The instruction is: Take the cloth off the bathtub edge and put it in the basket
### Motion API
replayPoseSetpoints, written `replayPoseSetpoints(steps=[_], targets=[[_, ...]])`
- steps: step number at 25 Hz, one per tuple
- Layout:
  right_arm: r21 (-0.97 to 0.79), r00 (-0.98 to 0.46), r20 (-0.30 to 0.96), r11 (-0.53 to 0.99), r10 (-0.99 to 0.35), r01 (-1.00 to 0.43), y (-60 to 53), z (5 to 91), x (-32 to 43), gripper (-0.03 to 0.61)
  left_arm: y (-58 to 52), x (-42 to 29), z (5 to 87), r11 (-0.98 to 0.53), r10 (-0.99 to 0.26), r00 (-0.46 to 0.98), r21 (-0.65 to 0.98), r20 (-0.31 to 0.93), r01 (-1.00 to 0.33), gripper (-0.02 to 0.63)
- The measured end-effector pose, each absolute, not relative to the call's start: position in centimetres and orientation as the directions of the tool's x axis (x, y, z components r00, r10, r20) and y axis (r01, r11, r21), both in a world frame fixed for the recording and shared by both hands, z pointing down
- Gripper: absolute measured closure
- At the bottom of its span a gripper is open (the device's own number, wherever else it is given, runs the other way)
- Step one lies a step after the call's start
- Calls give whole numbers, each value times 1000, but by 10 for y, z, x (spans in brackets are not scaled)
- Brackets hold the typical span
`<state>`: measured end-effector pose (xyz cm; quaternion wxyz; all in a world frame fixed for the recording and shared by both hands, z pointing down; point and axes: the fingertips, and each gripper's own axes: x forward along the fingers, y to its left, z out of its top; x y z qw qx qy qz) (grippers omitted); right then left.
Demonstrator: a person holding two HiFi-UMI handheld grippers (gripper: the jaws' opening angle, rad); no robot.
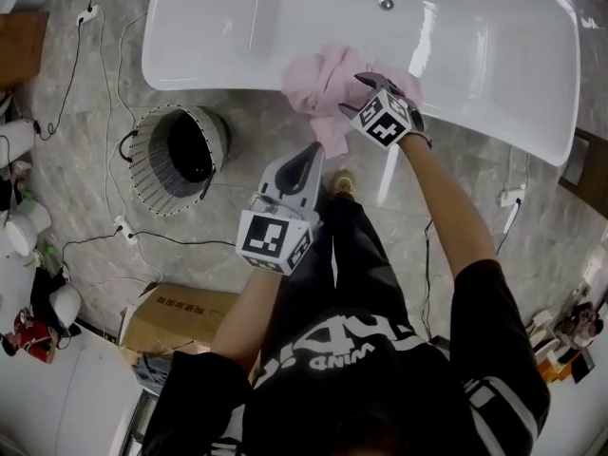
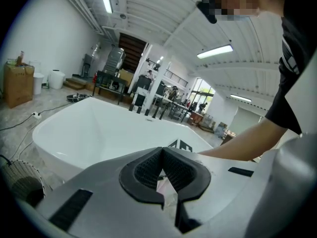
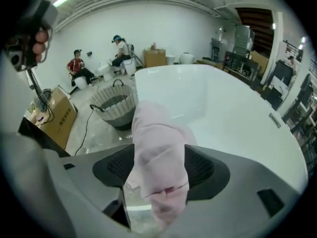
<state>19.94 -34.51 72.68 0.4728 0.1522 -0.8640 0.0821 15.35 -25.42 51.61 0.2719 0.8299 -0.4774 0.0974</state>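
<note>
A crumpled pink cloth lies over the near rim of the white bathtub. My right gripper points steeply down onto the cloth's right part. In the right gripper view its jaws stand wide, with the cloth hanging between the pads and the tub behind it. My left gripper hovers over the floor just in front of the tub, its fingers closed to a point and empty. The left gripper view shows those jaws meeting. A round wire basket stands on the floor left of the cloth.
A cardboard box sits on the floor behind the basket's side, near my left elbow. Black cables and a power strip run around the basket. Two people sit far off beyond the basket.
</note>
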Motion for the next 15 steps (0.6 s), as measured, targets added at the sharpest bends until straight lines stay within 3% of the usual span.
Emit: replayPoseSetpoints(steps=[5, 15], targets=[[-40, -461, 877, 936, -134, -349, -352, 768, 195, 299, -253, 145, 528, -376, -736, 515, 368, 440, -851, 603], [15, -425, 898, 974, -113, -228, -349, 781, 188, 299, -250, 137, 538, -367, -728, 511, 369, 457, -854, 602]])
